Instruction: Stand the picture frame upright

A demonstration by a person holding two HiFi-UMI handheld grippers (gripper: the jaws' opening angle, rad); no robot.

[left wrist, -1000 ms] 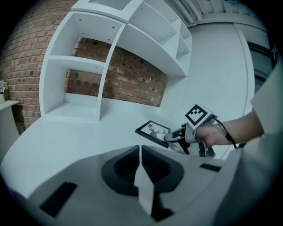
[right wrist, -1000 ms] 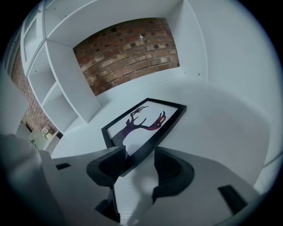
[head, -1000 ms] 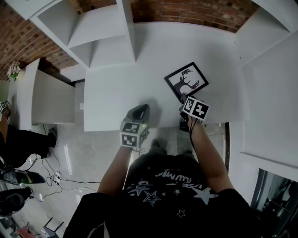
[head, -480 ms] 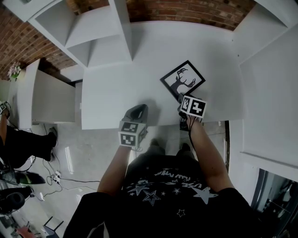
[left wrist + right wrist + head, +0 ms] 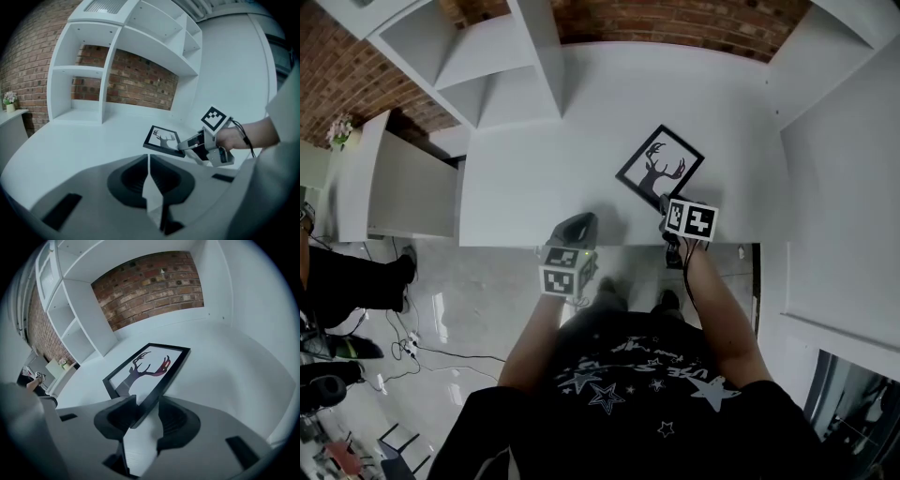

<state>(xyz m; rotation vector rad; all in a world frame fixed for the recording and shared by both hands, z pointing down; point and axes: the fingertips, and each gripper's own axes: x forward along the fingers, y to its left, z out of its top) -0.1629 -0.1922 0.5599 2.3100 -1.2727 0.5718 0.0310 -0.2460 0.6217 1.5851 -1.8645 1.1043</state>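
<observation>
The black picture frame (image 5: 659, 167) with a deer silhouette lies on the white table (image 5: 534, 187), right of centre. My right gripper (image 5: 667, 202) is at its near corner. In the right gripper view that corner (image 5: 145, 369) sits between the jaws of the right gripper (image 5: 146, 401), which have just been closing and now meet both faces. The left gripper view shows the frame (image 5: 161, 139) tilted, its near edge at the right gripper (image 5: 192, 145). My left gripper (image 5: 581, 221) hovers over the table's front edge, shut and empty (image 5: 148, 157).
A white shelf unit (image 5: 487, 66) stands at the table's back left against a brick wall (image 5: 694, 23). A white side cabinet (image 5: 403, 187) with a small flower pot (image 5: 339, 131) is at the left. White panels (image 5: 844, 169) close off the right side.
The right gripper's jaws have come in on the frame's near corner, and the frame has turned slightly. The left gripper has drawn back a little toward the table's front edge.
</observation>
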